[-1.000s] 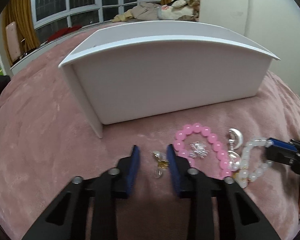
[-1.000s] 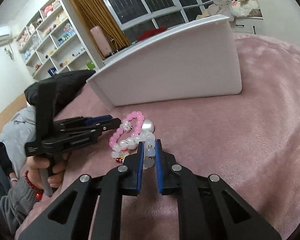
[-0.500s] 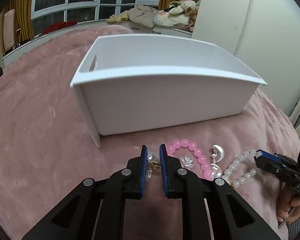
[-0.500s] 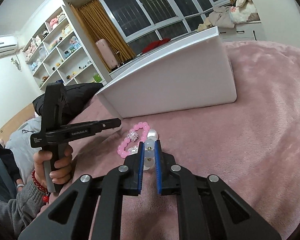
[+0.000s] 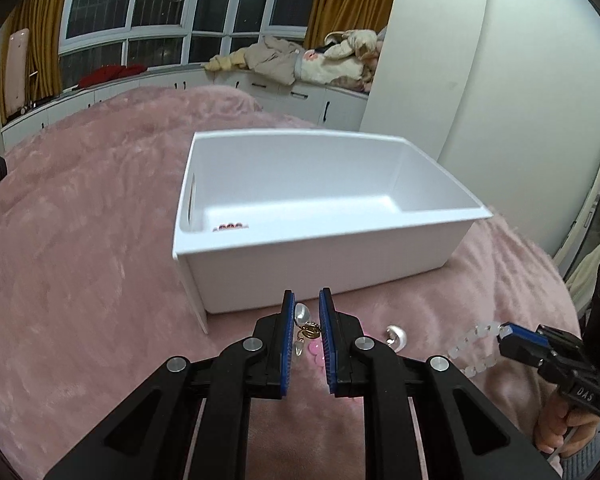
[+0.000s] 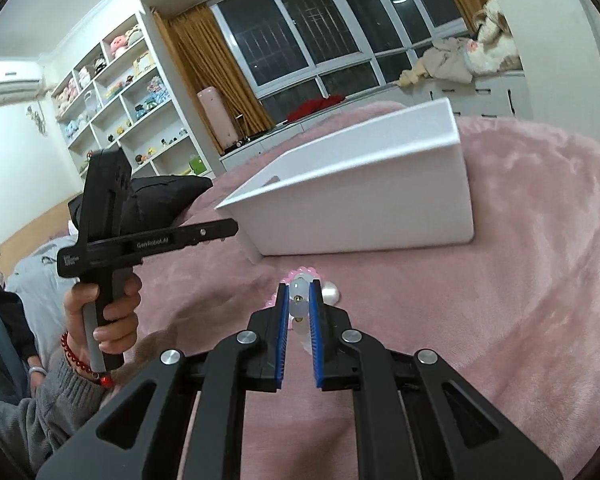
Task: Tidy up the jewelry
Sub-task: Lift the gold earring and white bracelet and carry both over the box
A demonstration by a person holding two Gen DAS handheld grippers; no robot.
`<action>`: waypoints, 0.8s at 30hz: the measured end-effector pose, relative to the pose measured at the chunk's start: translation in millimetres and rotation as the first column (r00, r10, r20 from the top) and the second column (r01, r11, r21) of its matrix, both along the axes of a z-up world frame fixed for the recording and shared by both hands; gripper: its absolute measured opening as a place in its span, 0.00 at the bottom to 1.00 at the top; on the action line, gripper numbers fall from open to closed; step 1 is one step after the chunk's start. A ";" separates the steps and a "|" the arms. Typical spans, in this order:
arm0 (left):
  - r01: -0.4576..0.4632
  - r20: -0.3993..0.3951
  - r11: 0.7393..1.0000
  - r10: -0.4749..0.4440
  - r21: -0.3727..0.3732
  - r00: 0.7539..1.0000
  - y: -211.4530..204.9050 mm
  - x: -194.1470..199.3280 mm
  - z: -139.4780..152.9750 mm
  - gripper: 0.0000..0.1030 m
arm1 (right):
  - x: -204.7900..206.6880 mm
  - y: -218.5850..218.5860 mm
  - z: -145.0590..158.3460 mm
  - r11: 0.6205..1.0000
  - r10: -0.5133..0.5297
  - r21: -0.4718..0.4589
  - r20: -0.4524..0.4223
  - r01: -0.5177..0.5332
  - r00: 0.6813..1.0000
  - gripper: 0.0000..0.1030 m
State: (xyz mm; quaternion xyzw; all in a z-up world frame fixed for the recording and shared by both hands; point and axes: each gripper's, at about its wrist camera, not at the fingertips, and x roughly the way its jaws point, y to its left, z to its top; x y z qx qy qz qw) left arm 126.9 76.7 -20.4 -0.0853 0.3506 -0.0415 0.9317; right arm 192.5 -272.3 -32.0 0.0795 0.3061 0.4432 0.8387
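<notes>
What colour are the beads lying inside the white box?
Dark red beads, at the near left corner of the box; the left wrist view shows them best.

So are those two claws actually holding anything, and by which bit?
Yes. The left claw pinches a pearl-and-gold earring by its top pearl; the right claw grips a white bead bracelet by a few beads.

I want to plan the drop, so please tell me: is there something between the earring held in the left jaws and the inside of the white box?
Only the near wall of the white plastic box stands between. The left gripper, shut on the gold and pearl earring, is in front of this wall and must pass over its rim. Nothing else visible blocks the way.
</notes>
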 end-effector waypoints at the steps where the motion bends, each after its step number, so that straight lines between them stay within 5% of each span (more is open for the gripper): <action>1: -0.001 0.003 1.000 0.001 0.001 1.000 0.6 -1.2 3.4 0.17 | -0.8 1.8 1.7 1.000 0.005 -0.006 0.002 -0.005 1.000 0.10; 24: 0.036 0.037 0.999 -0.035 -0.028 0.999 7.1 4.2 39.6 0.17 | -3.4 18.1 69.5 0.996 -0.045 0.073 0.063 0.040 0.997 0.10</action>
